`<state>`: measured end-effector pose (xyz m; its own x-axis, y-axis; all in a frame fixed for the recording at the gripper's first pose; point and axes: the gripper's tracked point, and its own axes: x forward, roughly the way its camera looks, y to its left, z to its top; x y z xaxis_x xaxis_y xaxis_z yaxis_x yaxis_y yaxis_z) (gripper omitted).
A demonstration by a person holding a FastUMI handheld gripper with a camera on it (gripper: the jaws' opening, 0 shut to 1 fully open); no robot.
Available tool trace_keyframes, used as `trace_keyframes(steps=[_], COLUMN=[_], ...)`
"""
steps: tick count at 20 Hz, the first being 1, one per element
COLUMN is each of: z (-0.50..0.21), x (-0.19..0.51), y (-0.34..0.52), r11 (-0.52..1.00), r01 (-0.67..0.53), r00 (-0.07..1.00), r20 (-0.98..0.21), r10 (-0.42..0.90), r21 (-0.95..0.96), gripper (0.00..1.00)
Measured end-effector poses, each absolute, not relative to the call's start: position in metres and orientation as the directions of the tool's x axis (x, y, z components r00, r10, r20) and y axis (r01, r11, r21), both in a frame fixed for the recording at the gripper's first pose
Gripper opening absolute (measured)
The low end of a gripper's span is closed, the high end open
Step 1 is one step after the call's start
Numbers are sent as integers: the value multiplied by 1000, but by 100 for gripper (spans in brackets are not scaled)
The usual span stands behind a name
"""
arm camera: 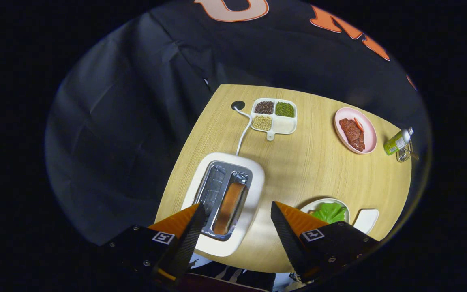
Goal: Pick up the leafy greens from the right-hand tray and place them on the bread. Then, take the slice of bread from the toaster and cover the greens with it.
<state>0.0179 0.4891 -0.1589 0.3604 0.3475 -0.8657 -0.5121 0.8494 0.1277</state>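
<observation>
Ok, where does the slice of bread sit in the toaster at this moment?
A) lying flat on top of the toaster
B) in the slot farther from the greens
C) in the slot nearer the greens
C: the bread stands in the toaster slot on the side toward the greens; the other slot shows bare wire. The gripper hangs open above.

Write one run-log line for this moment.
tongs: open, empty | above toaster | bread slice in slot | leafy greens on plate

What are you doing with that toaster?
A person holds the tongs open above the white toaster, gripping nothing. A bread slice sits in one slot, between the fingers. The leafy greens already lie on a plate beside the toaster, by one finger.
</observation>
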Motion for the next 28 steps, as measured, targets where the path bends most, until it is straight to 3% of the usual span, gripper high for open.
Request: trace_keyframes(steps=[2, 6, 10, 11, 14, 28], z=[-167, -179, -186, -185, -180, -92], x=[18, 17, 16, 18, 18, 6], y=[493, 496, 497, 498, 497, 471], r11=[849, 854, 867, 871, 882, 866], r01=[-515, -513, -490, -482, -461, -445], r00=[356, 348, 336, 339, 352, 432], r20=[-873, -887, -899, -897, -892, -792], r10=[335, 302, 281, 284, 285, 431], r21=[116, 89, 87, 94, 100, 228], gripper=[91, 69, 36, 23, 12, 9])
